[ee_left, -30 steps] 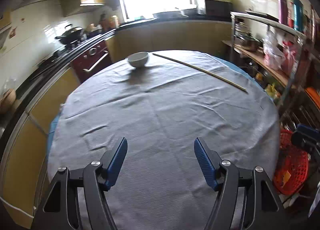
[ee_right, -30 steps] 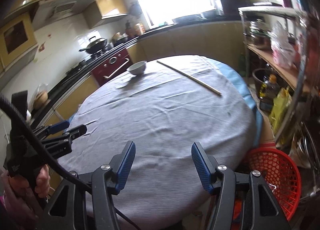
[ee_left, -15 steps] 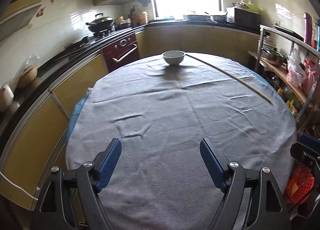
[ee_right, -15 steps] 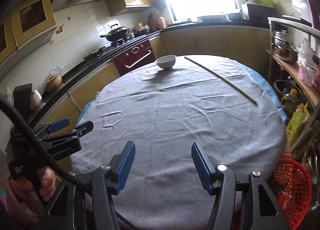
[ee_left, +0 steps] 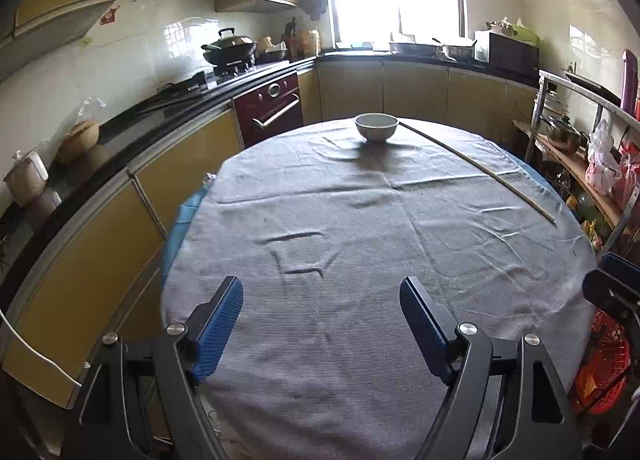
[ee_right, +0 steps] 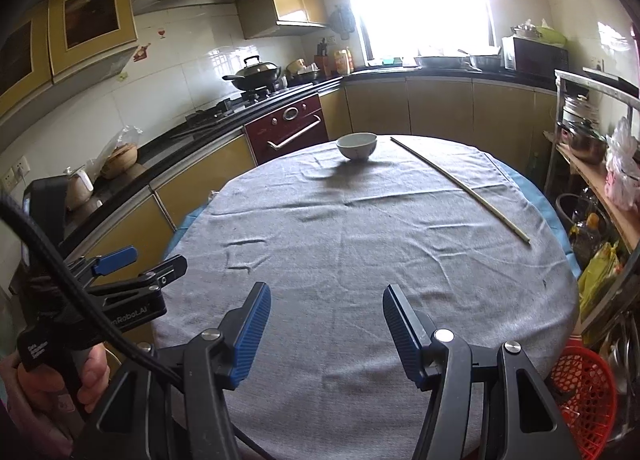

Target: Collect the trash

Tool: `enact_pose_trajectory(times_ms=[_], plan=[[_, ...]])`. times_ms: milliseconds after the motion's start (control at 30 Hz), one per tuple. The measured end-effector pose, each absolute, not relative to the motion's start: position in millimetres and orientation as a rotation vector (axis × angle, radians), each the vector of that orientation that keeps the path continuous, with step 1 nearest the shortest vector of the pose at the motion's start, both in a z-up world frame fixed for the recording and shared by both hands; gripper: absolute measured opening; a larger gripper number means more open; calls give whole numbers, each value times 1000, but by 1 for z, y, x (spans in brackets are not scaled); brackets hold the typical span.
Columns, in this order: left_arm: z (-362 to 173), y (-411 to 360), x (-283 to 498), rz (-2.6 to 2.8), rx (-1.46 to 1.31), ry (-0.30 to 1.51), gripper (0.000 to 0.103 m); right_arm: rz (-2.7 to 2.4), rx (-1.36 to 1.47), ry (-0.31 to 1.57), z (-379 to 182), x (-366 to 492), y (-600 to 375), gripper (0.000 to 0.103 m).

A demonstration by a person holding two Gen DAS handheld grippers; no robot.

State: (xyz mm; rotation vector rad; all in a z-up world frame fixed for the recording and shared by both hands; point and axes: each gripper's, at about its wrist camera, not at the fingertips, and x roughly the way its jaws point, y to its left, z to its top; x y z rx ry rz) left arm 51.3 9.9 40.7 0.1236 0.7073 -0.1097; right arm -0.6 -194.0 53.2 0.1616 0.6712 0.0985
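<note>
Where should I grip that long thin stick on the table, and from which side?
Probably with the right gripper, which is open: take the stick's near end from above, jaws closing across its width. It lies flat on the gray cloth, running away toward the bowl, and that end lies closest, on the right side.

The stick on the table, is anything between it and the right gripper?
Nothing visible. Only bare grey cloth lies between the open right gripper and the stick. The bowl sits off to the stick's left, apart from it.
</note>
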Motion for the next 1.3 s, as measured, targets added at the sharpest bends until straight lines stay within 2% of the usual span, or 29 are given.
enact_pose_trajectory(times_ms=[1300], plan=[[101,41,-27,-36,127,524,81,94,144,576,82,-70,-159,63]])
